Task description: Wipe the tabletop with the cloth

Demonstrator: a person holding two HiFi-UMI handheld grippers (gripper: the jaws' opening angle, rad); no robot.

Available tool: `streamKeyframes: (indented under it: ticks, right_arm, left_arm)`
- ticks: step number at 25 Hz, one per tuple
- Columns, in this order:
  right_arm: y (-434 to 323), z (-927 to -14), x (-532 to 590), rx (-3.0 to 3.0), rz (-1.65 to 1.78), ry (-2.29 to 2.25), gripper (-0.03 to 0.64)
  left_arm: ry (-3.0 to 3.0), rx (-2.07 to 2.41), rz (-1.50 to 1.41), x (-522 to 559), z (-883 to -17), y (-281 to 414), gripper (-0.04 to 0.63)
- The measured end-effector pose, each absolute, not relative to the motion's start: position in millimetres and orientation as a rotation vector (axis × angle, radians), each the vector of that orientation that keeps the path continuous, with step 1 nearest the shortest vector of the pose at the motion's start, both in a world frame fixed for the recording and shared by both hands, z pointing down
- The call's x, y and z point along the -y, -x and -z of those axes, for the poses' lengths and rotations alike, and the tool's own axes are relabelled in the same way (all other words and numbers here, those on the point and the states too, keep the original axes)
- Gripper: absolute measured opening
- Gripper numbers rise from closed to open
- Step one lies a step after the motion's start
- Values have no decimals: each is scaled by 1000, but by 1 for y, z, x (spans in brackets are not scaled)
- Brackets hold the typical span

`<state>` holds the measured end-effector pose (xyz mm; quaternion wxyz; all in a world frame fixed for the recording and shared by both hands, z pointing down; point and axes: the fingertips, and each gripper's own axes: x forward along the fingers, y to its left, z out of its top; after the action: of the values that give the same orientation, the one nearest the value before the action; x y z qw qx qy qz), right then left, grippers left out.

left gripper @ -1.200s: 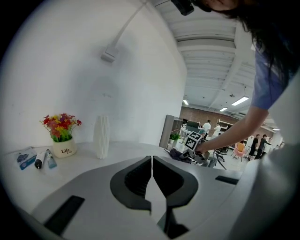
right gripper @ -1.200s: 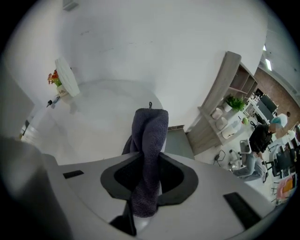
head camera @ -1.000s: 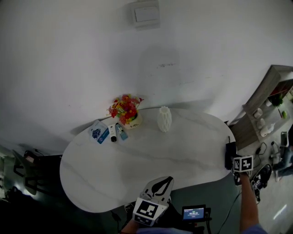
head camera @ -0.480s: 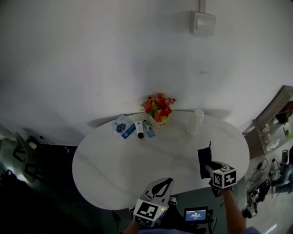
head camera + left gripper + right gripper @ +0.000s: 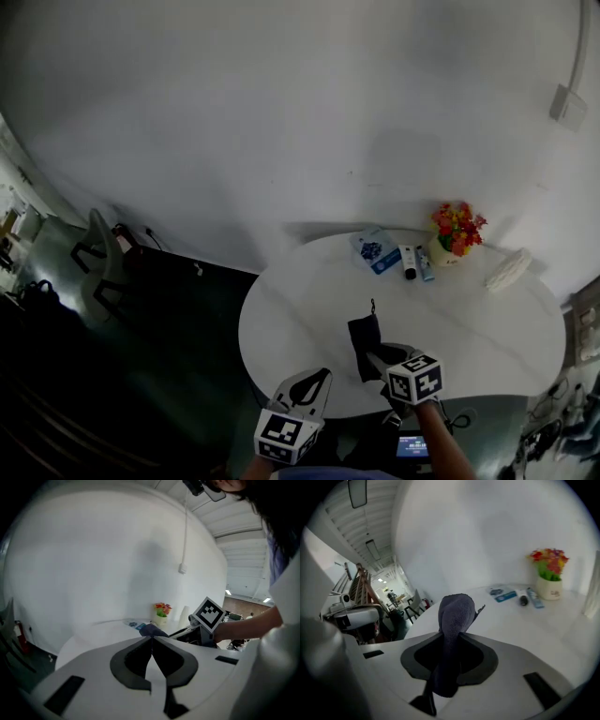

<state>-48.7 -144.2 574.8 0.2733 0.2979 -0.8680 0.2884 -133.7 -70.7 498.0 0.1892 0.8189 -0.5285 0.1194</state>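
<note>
A dark grey cloth [image 5: 363,341] hangs over the front part of the white oval tabletop [image 5: 487,328], and my right gripper [image 5: 377,357] is shut on it. In the right gripper view the cloth [image 5: 455,613] bulges up out of the closed jaws of the right gripper [image 5: 449,638], with the tabletop [image 5: 520,625] beyond. My left gripper [image 5: 322,374] is shut with nothing in it, at the table's front edge, left of the right one. The left gripper view shows the left gripper [image 5: 151,639] closed, the cloth [image 5: 151,630] just beyond its tip, and the right gripper's marker cube [image 5: 208,613].
At the table's far side stand a pot of red and yellow flowers [image 5: 457,228], a blue packet [image 5: 372,249], two small tubes [image 5: 416,263] and a white ribbed vase [image 5: 509,269]. A chair [image 5: 98,267] stands at the left. A small lit screen [image 5: 414,446] is below the front edge.
My right gripper has carried the cloth from the table's right edge onto the tabletop near the front. The head view has swung left. The left gripper stays at the front edge.
</note>
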Motion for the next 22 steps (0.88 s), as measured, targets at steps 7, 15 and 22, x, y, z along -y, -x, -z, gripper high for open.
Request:
streamKeyframes:
  ticks: [7,15,22]
  right_arm:
    - [219,-587,104,2374,-741,-513,87]
    - [314,-626,54,2304,-763,-285,87]
    - [327,-668,28,2177,-760,-271,87]
  left_arm:
    - [-2099,1697,-306,30,-509,270,20]
    - [-1935,1827,-251,-18,-519,344,20]
    - [-1876,1821,-239,-43,-531,351,20]
